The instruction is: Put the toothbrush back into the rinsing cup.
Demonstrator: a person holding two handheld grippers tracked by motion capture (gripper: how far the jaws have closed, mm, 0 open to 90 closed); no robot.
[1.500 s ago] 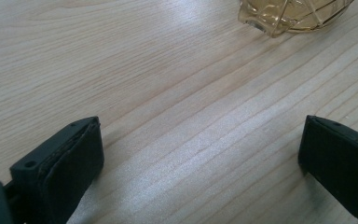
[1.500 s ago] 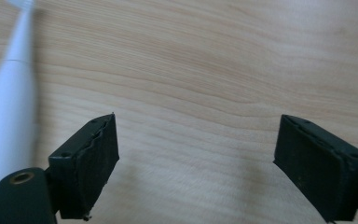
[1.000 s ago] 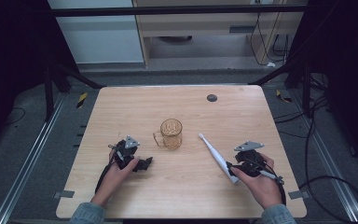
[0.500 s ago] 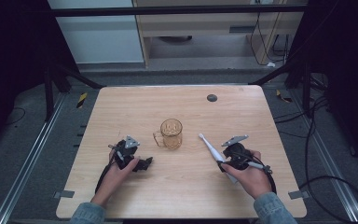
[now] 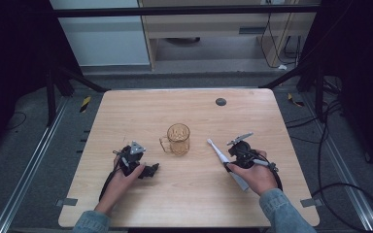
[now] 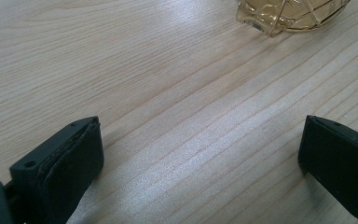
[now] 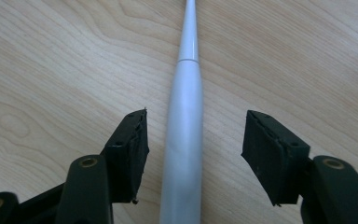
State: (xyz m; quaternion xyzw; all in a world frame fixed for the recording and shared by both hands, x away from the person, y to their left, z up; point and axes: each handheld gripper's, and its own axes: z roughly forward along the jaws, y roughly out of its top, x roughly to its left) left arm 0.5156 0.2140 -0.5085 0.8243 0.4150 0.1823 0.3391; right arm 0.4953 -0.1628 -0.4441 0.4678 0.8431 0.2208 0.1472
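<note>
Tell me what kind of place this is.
Probably a lab recording station, not a home: a bare light wooden table stands in a dark metal frame, loose black cables trail on the grey floor, and the only props are an amber glass mug and white electric toothbrush.

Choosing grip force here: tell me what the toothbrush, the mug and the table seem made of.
Toothbrush: probably plastic, smooth matte white-grey, with a seam ring at the neck. Mug: likely glass, possibly clear plastic; amber, see-through, with a faceted pattern. Table: pale wood or wood-look laminate, visible grain and a soft sheen.
</note>
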